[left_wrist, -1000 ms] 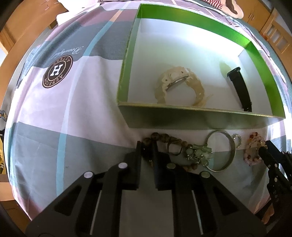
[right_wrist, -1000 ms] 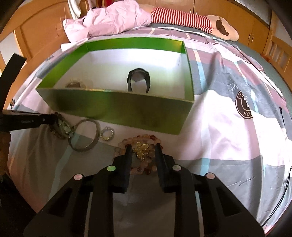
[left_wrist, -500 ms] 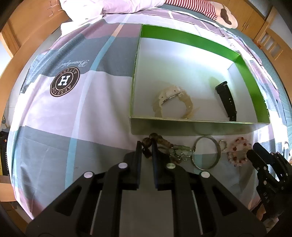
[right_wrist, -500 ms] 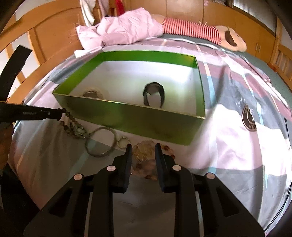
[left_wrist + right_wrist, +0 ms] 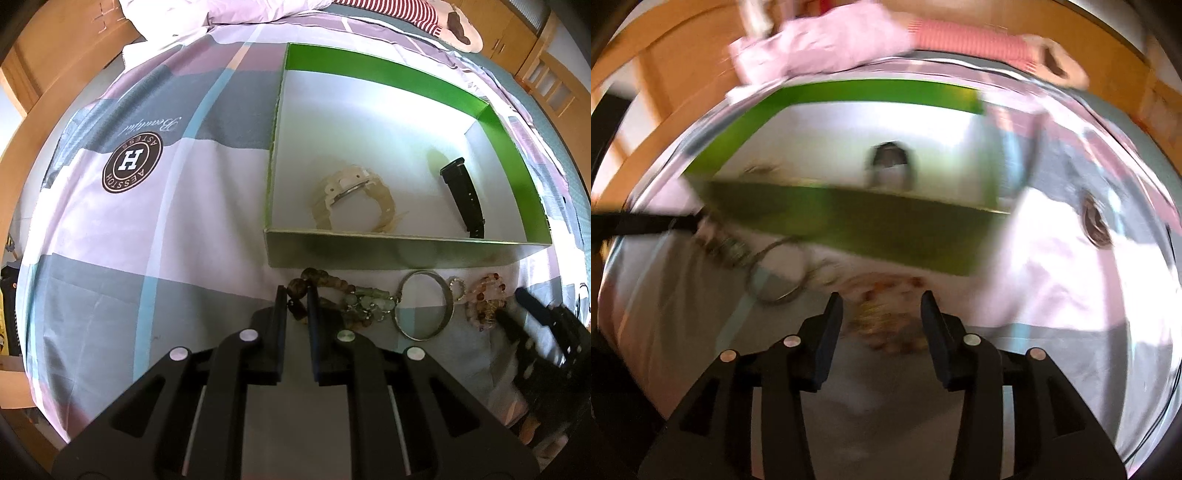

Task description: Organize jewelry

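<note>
My left gripper (image 5: 297, 308) is pinched narrow on the near-left end of a brown bead strand (image 5: 325, 280), dark round beads that run from my fingertips toward the right along the foot of the green box (image 5: 391, 251), its long axis parallel to the box's near wall. Toward its right end the strand turns into a knot of pale green stones and metal bits. Just right of that lies a plain silver bangle (image 5: 424, 306), flat on the bedspread (image 5: 110, 229), then a small sparkly ring (image 5: 457, 286), then a pink bead bracelet (image 5: 485, 301) with amber beads and a gold charm.

My right gripper (image 5: 882, 308) stands wide over that pink bracelet; its jaws have just been opening, the bracelet lies between them, and neither finger presses on it. That view is badly smeared.

Inside the box, on its white floor, a cream watch (image 5: 351, 201) lies at the left and a black watch strap (image 5: 463, 195) at the right, pointing near to far.
</note>
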Available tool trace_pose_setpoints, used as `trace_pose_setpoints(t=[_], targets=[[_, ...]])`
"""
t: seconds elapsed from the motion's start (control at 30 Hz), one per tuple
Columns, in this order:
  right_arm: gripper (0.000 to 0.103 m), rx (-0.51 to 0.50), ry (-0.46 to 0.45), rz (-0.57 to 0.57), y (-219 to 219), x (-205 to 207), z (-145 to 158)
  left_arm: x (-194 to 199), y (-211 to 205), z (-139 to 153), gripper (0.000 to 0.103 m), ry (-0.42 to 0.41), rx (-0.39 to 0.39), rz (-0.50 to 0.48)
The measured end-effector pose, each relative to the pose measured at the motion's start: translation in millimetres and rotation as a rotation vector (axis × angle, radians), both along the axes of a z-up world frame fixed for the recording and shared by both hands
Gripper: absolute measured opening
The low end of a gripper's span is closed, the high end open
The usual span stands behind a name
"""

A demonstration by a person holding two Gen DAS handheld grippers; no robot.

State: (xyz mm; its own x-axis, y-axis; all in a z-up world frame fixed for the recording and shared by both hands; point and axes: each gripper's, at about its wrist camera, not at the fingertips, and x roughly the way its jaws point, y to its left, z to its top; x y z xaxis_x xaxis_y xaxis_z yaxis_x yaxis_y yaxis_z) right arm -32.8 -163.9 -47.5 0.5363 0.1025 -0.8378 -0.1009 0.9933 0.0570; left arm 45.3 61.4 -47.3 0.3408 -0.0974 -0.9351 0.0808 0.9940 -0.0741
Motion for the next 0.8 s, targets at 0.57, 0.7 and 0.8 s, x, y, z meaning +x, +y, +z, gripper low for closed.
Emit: trace_pose_setpoints(t=[0.57,0.7,0.8], targets=[[0.008,-0.058,0.063,0.008,0,3,-21,5,-4,-22,0.012,0.062,0.024,-0.006],[0.008,-0.051,0.068,0.003,-1,4,-23,10,0,-33,0.022,0.101,-0.009,0.011],[0.008,-0.071,0.063,0.012,3,4,-23,10,-5,-34,0.022,0.087,0.024,0.001]])
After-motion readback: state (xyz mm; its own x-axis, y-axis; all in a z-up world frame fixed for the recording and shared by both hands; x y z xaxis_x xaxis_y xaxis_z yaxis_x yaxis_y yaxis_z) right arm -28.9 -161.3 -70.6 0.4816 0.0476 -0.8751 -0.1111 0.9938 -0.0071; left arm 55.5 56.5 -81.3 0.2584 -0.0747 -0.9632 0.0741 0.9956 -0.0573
